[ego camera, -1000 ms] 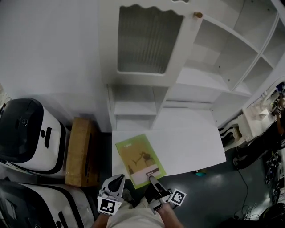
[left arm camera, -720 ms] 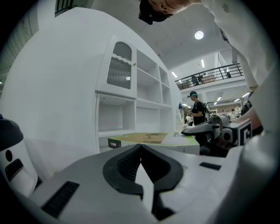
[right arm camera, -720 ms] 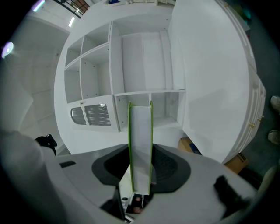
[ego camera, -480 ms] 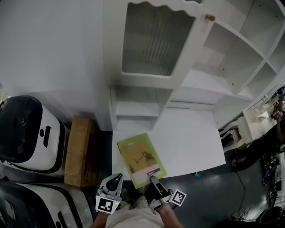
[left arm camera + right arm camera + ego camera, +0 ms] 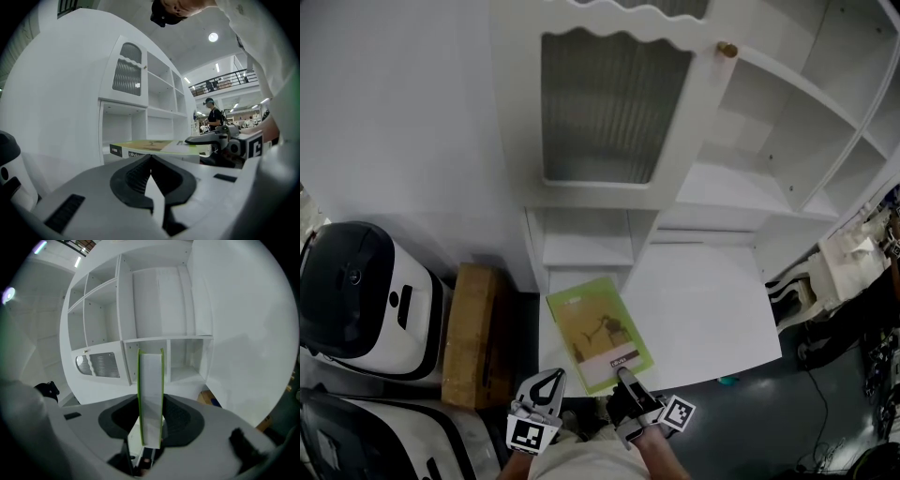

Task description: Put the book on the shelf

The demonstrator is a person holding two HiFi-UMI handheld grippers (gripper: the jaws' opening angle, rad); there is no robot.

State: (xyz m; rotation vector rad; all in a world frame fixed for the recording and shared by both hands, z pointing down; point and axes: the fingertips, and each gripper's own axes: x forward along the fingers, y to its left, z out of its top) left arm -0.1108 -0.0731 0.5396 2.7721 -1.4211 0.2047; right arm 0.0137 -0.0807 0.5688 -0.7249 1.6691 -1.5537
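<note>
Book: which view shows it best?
Head view: the book shows its whole green cover, right gripper clamped on the near edge. Left gripper view gives it side-on; right gripper view, only its page edge between the jaws.

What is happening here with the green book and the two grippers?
A person holds a two-jaw gripper in each hand. The right gripper is closed on the near edge of the thin green-covered book, which lies flat over the white tabletop in front of the white shelf unit. The left gripper is shut and empty beside it. The book is not yet on a shelf.
</note>
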